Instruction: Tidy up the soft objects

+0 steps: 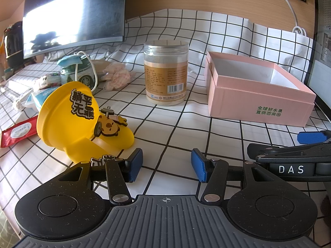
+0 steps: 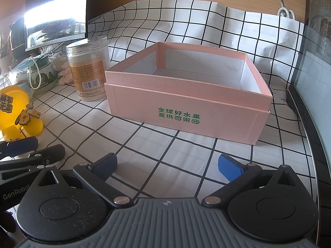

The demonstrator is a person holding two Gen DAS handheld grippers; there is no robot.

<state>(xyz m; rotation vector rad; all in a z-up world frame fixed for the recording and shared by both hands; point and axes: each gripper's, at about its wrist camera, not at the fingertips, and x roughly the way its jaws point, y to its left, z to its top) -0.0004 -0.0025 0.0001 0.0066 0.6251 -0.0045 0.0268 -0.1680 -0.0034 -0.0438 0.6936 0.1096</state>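
A yellow soft hat (image 1: 82, 122) with black lettering and a cartoon patch lies on the checked cloth, just left of my left gripper (image 1: 167, 166), which stands open with nothing between its blue pads. A crumpled pink cloth (image 1: 116, 76) lies farther back beside a green jar. The open pink box (image 2: 186, 95) with green print sits ahead of my right gripper (image 2: 167, 165), also open and holding nothing. The box (image 1: 258, 101) is at the right in the left wrist view; its white inside shows nothing. The hat (image 2: 16, 115) appears at the left edge of the right wrist view.
A clear plastic jar (image 1: 166, 74) of beige powder stands between hat and box. A green jar (image 1: 79, 74) with a white cord, wipes packets and a red packet (image 1: 18, 132) crowd the left. A monitor (image 1: 72, 18) stands behind. A dark glass edge (image 2: 310, 124) borders the right.
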